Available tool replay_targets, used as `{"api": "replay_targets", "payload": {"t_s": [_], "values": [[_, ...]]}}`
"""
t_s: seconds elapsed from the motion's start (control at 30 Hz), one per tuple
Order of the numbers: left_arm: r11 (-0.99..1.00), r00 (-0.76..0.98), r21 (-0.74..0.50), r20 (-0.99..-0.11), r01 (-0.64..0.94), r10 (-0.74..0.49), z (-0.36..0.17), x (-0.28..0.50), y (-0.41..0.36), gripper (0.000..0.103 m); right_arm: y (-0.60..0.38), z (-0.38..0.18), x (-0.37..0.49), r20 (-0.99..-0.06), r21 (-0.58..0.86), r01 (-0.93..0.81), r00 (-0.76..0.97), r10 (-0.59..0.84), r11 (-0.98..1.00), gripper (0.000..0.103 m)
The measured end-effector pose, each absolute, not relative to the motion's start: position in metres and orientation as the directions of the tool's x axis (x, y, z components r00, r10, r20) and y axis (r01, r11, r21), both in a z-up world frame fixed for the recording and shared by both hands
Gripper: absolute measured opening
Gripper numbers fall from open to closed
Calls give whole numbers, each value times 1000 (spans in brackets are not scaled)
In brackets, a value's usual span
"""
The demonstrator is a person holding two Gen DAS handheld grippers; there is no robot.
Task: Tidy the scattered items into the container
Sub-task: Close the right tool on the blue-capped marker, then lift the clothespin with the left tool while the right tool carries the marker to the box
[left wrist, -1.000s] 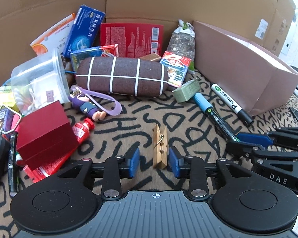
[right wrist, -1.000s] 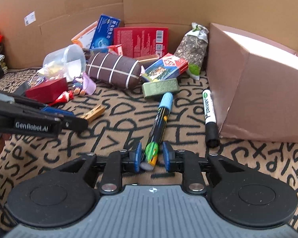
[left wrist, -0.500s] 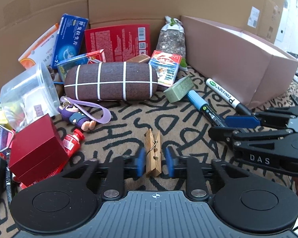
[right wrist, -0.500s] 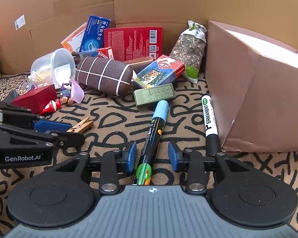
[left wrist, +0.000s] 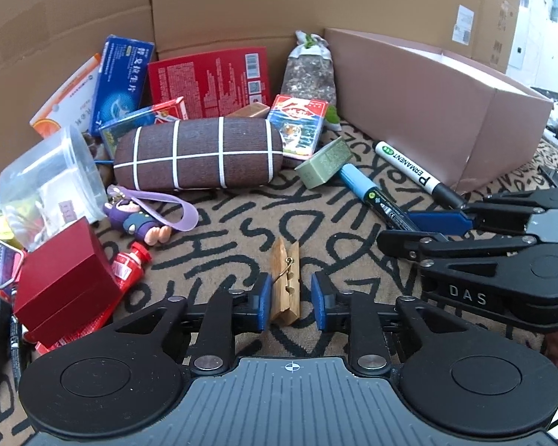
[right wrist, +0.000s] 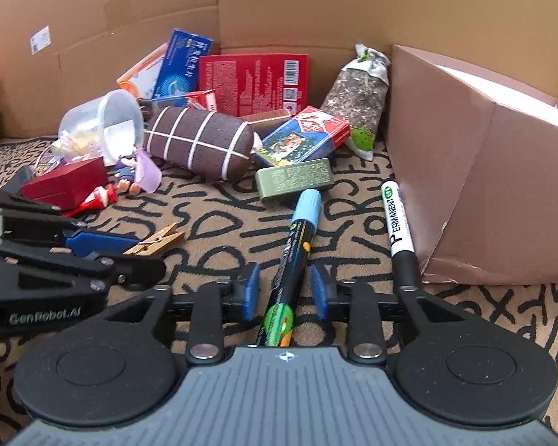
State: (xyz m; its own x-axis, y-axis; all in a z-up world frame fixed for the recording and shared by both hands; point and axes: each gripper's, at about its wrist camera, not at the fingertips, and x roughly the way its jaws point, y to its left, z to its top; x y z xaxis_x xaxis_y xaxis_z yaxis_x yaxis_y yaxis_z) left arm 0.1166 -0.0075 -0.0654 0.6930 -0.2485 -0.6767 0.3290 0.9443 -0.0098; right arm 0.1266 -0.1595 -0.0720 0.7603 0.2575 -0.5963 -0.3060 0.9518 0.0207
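1. Clothespin (left wrist: 286, 282) lies flat on the patterned mat (left wrist: 223, 230), its near end between the blue pads (left wrist: 263, 306) of the left gripper (left wrist: 289, 306); the fingers straddle it with a gap on each side, released.
2. Right gripper (right wrist: 283, 291) likewise brackets the black barrel of a blue-capped marker (right wrist: 295, 252), fingers parted and not pressing it (the cap points away, touching a green tin (right wrist: 294, 177)).
3. Beyond and to the right of both sets of fingers stands the pink box (right wrist: 502, 193), open at the top.
4. Just right of the right gripper's fingers lies a permanent marker (right wrist: 398, 223), its black end near the box's corner.
5. Farther ahead of the left fingers: a brown checked case (left wrist: 197, 156), a purple-strapped figurine (left wrist: 145, 219), a tipped plastic tub (left wrist: 52, 174) and, to the left, a red box (left wrist: 63, 278).
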Motion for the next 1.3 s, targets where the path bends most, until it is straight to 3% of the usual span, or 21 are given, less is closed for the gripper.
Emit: {"api": "replay_targets", "payload": {"t_s": [0.03,0.17,0.33,0.5,0.8,1.3], "values": [[945,693,-12,-677,327,-249,-65,117,-7,29,-160,-72,126,-597,21,-308,760,259,951,31],[946,702,-8,-668,323,-245,-67,118,-8,29,-159,-72,128,-591,26,-305,763,261,952,31],[954,702,-21,-672,298,-234,-67,119,-5,12,-163,-74,128,-584,58,-305,762,280,951,29],[960,693,-55,-681,275,-237,-63,112,-2,12,-177,-71,123,-597,164,-287,733,326,944,18],[951,698,-133,-652,279,-296,-47,100,1,11,-189,-65,107,-581,257,-266,726,369,929,18],[912,749,-131,-531,388,-395,9,109,-40,11,-221,-3,79,-404,195,-267,855,325,944,18]]}}
